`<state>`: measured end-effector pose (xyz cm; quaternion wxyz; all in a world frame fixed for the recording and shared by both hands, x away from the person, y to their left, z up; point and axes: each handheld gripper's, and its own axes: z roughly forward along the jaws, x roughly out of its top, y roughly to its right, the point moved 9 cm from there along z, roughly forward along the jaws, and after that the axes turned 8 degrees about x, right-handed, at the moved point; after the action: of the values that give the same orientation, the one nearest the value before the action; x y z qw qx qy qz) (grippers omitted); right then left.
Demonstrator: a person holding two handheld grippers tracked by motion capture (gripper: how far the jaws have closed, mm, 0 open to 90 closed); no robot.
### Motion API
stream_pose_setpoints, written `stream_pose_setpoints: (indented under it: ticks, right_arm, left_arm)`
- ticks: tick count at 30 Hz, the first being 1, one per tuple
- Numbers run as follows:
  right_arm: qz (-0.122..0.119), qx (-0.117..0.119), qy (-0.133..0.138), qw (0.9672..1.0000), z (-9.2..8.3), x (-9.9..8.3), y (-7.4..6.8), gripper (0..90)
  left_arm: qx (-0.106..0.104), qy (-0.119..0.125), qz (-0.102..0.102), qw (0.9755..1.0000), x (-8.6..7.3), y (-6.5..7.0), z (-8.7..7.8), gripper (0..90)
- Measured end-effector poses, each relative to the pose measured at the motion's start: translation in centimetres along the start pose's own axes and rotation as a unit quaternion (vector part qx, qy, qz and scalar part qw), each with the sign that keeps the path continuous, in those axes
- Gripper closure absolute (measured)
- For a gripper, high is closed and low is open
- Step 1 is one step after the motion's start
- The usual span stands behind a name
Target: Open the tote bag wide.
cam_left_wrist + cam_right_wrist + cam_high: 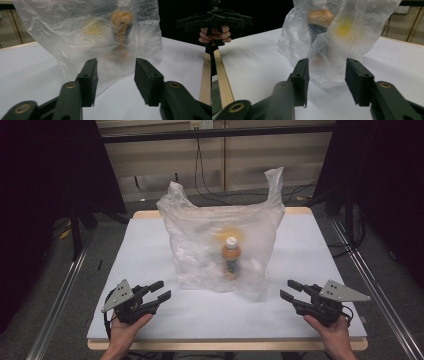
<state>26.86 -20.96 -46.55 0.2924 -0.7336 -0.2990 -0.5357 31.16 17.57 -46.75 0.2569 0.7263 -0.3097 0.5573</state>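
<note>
Best taken by the thin film of the plastic bag point(220, 245) (orange bottle point(231, 256) upright inside), standing ahead of and between left gripper point(159, 291) and right gripper point(289, 289), both part-open, empty, well short of it.
</note>
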Motion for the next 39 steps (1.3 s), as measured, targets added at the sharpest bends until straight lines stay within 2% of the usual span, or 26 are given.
stream_pose_setpoints:
  ticks: [2, 3, 4, 7, 8, 11, 12, 13, 14, 15, 17, 19, 21, 22, 23, 24, 25, 26, 27, 28, 29, 30, 34, 35, 39]
  right_arm:
    - [0.0, 0.007, -0.007, 0.9999, 0.3, 0.1, -0.1, 60.5]
    - [-0.002, 0.013, -0.009, 0.9999, 0.4, 0.2, -0.3, 65.9]
    - [-0.005, 0.021, -0.008, 0.9997, 0.5, 0.3, -0.4, 70.6]
    - [-0.007, 0.039, -0.007, 0.9992, 1.0, 0.7, -0.8, 78.1]
    - [-0.009, 0.041, -0.009, 0.9991, 1.2, 0.8, -0.9, 79.9]
    - [-0.01, 0.054, -0.02, 0.9983, 1.6, 0.8, -1.2, 85.4]
    - [-0.011, 0.053, -0.02, 0.9983, 1.7, 1.0, -1.2, 87.3]
    - [-0.009, 0.057, -0.019, 0.9982, 1.8, 1.2, -1.1, 88.8]
    - [0.001, 0.064, -0.019, 0.9978, 1.8, 1.3, -1.2, 89.6]
    - [-0.001, 0.067, -0.021, 0.9976, 1.8, 1.5, -1.1, 90.0]
    - [0.0, 0.068, -0.019, 0.9975, 1.9, 1.9, -1.1, 90.0]
    - [0.008, 0.069, -0.03, 0.9971, 1.9, 2.1, -1.0, 90.0]
    - [0.019, 0.07, -0.027, 0.997, 2.0, 2.5, -0.9, 90.0]
    - [0.019, 0.068, -0.026, 0.9972, 2.2, 2.7, -0.8, 90.0]
    - [0.022, 0.067, -0.03, 0.997, 2.4, 2.8, -0.7, 90.0]
    - [0.021, 0.069, -0.031, 0.9969, 2.5, 3.0, -0.7, 90.0]
    - [0.023, 0.074, -0.029, 0.9966, 2.7, 3.2, -0.7, 90.0]
    - [0.024, 0.073, -0.028, 0.9967, 2.8, 3.5, -0.6, 90.0]
    - [0.026, 0.075, -0.025, 0.9965, 3.0, 3.7, -0.6, 90.0]
    - [0.029, 0.078, -0.023, 0.9963, 3.1, 4.0, -0.5, 90.0]
    - [0.027, 0.077, -0.023, 0.9964, 3.3, 4.2, -0.5, 90.0]
    - [0.029, 0.076, -0.022, 0.9964, 3.5, 4.4, -0.5, 90.0]
    - [0.031, 0.081, -0.016, 0.9961, 4.2, 5.2, -0.5, 90.0]
    - [0.031, 0.082, -0.014, 0.9961, 4.4, 5.4, -0.5, 90.0]
    - [0.029, 0.081, 0.001, 0.9962, 4.9, 6.7, -0.2, 90.0]
  left_arm:
    - [-0.01, -0.004, 0.002, 0.9999, 0.0, 0.2, 0.0, 60.9]
    - [-0.012, -0.005, 0.0, 0.9999, 0.0, 0.3, 0.1, 63.4]
    - [-0.029, -0.01, 0.0, 0.9995, 0.0, 0.5, 0.0, 64.8]
    - [-0.034, 0.0, 0.002, 0.9994, 0.4, 0.9, 0.3, 68.6]
    - [-0.036, -0.005, 0.009, 0.9993, 0.4, 1.0, 0.4, 70.1]
    - [-0.049, -0.005, 0.006, 0.9988, 0.7, 1.5, 0.7, 75.6]
    - [-0.047, -0.009, 0.012, 0.9988, 0.7, 1.5, 0.8, 77.5]
    - [-0.053, -0.011, 0.006, 0.9985, 0.8, 1.7, 1.0, 79.3]
    - [-0.052, -0.011, 0.004, 0.9986, 0.8, 1.7, 1.1, 80.9]
    - [-0.054, -0.014, 0.003, 0.9984, 0.9, 1.8, 1.3, 82.7]
    - [-0.051, -0.021, 0.001, 0.9985, 0.9, 1.8, 1.6, 85.8]
    - [-0.056, -0.024, -0.001, 0.9982, 1.0, 1.9, 1.9, 88.7]
    - [-0.058, -0.026, -0.008, 0.998, 1.2, 2.0, 2.2, 89.8]
    - [-0.071, -0.028, -0.003, 0.997, 1.2, 2.1, 2.2, 90.0]
    - [-0.058, -0.034, -0.004, 0.9977, 1.3, 1.9, 2.3, 90.0]
    - [-0.07, -0.034, -0.008, 0.9969, 1.4, 2.1, 2.4, 90.0]
    - [-0.058, -0.036, -0.009, 0.9976, 1.6, 1.9, 2.5, 90.0]
    - [-0.068, -0.037, -0.009, 0.9969, 1.9, 2.0, 2.7, 90.0]
    - [-0.057, -0.037, -0.008, 0.9977, 2.1, 1.8, 3.0, 90.0]
    - [-0.071, -0.036, -0.013, 0.9967, 2.4, 1.9, 3.4, 90.0]
    - [-0.073, -0.033, -0.018, 0.9967, 2.7, 1.9, 3.7, 90.0]
    - [-0.071, -0.036, -0.012, 0.9968, 2.9, 1.8, 4.0, 90.0]
    - [-0.071, -0.038, -0.012, 0.9967, 3.7, 1.7, 4.8, 90.0]
    - [-0.076, -0.031, -0.02, 0.9964, 3.9, 1.8, 5.0, 90.0]
    - [-0.077, -0.026, -0.018, 0.9965, 4.5, 1.7, 5.7, 90.0]
